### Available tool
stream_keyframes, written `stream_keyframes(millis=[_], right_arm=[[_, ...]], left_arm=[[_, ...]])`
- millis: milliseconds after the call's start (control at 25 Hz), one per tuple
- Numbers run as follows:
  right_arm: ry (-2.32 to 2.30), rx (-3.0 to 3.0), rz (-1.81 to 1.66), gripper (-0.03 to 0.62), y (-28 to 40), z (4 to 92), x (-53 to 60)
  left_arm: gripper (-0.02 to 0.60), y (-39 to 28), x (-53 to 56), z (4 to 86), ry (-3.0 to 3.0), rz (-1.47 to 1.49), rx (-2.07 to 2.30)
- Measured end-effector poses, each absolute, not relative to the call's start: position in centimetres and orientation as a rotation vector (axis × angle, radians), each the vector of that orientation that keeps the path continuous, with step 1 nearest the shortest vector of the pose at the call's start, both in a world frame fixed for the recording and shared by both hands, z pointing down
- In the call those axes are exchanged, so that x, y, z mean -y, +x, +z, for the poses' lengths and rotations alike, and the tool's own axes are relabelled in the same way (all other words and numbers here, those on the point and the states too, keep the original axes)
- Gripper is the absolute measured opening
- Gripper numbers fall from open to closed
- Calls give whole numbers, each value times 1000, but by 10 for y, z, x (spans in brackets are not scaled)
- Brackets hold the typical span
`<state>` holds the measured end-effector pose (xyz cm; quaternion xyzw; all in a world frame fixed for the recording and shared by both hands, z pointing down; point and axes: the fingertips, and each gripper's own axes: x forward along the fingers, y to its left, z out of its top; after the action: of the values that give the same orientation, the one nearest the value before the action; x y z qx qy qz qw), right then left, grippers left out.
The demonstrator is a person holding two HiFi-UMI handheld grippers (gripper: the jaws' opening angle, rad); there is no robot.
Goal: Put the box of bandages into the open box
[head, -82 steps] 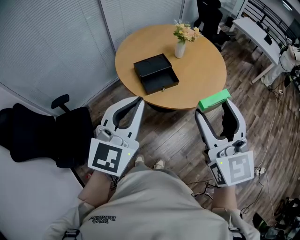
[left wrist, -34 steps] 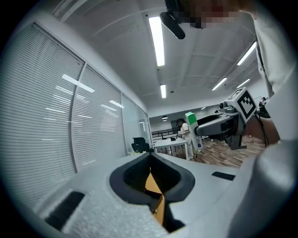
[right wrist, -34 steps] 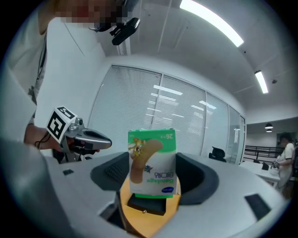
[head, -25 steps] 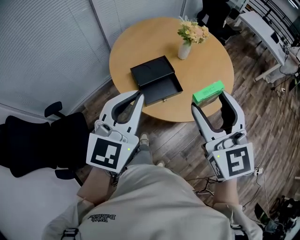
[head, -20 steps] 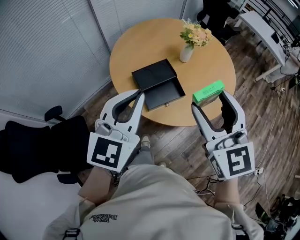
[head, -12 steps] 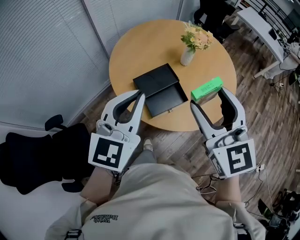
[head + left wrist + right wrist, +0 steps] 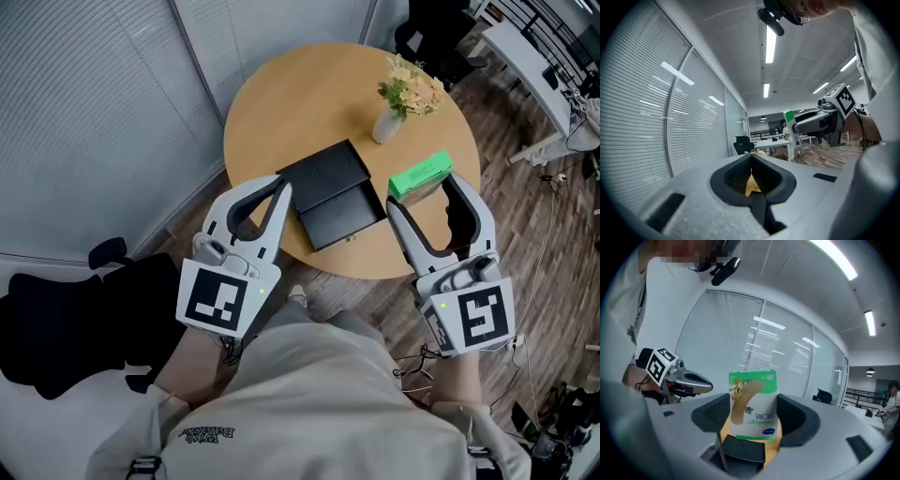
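Bandage box (image 7: 421, 175): clamped between right tongs (image 7: 422, 191), above counter (image 7: 281, 103) | open box (image 7: 333, 192): just beside, to its left | left tongs (image 7: 279, 184): closed, empty

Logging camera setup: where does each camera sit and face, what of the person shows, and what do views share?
Head view: on the head, down at the table, open box, left gripper and right gripper; shirt and forearms show.
Left gripper view: along its shut, empty jaws toward blinds; right gripper, shirt show.
Right gripper view: along jaws clamping the box of bandages; left gripper, shirt show.
Shared: all three show the box of bandages.
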<state>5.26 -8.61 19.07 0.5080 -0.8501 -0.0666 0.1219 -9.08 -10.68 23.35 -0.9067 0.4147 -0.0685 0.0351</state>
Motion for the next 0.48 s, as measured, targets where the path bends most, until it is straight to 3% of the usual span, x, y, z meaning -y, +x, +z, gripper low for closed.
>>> stream_keyframes(millis=[480], right_arm=[[1398, 2512, -199, 291, 69, 198, 117]], left_arm=[[22, -81, 131, 232, -2757, -215, -1368]])
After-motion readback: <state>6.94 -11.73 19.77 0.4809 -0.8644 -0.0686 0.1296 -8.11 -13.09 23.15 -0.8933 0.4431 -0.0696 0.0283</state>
